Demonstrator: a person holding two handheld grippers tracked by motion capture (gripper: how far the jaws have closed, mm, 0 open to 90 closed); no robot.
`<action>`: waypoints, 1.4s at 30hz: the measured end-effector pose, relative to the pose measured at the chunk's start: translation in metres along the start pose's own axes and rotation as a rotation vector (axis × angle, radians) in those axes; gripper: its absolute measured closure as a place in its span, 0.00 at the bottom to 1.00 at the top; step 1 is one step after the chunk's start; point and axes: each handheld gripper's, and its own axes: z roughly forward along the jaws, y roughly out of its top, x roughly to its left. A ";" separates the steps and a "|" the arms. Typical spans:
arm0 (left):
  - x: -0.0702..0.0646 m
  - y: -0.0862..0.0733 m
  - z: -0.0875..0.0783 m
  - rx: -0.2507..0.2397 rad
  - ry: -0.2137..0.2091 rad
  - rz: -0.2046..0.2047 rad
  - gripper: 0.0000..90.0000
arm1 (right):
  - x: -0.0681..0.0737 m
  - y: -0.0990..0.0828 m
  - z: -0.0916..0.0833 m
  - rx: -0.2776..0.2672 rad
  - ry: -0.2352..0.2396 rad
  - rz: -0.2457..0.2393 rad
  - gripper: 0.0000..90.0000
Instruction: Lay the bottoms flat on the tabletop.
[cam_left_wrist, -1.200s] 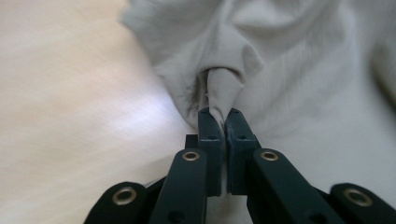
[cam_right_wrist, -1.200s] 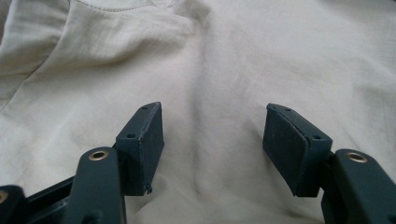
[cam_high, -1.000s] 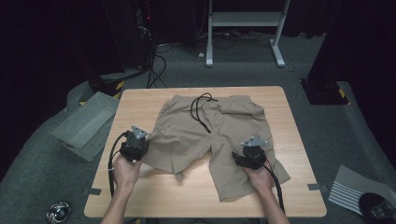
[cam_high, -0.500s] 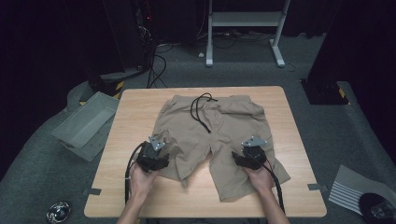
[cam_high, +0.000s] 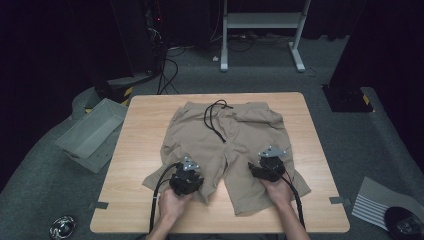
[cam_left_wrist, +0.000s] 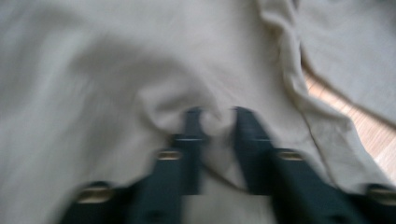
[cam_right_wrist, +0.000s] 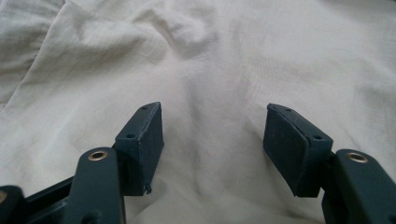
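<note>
Now a pinch of the shorts (cam_high: 230, 145), spread flat on the table (cam_high: 140, 130), has just been clamped by the left gripper (cam_left_wrist: 217, 122), the right gripper (cam_right_wrist: 212, 133) is held apart above the other leg, and no fold is made yet.

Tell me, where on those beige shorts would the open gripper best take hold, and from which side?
Probably the hem of the shorts leg on the right. The cloth lies flat under the open right gripper, leaving nothing to pinch from above. That leg's edge lies loose on the table, so coming in low from the person's side should catch it. The left gripper has just closed on a raised fold.
</note>
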 end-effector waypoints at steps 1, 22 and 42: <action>-0.002 0.005 0.002 0.001 0.002 0.016 0.99 | 0.000 0.000 0.000 0.000 0.000 -0.001 0.42; 0.020 -0.006 -0.007 0.033 0.139 -0.067 0.60 | -0.001 -0.001 -0.001 0.006 0.010 0.030 0.42; 0.081 -0.027 -0.040 -0.045 0.284 -0.244 0.59 | 0.002 -0.004 -0.004 0.004 -0.005 0.030 0.42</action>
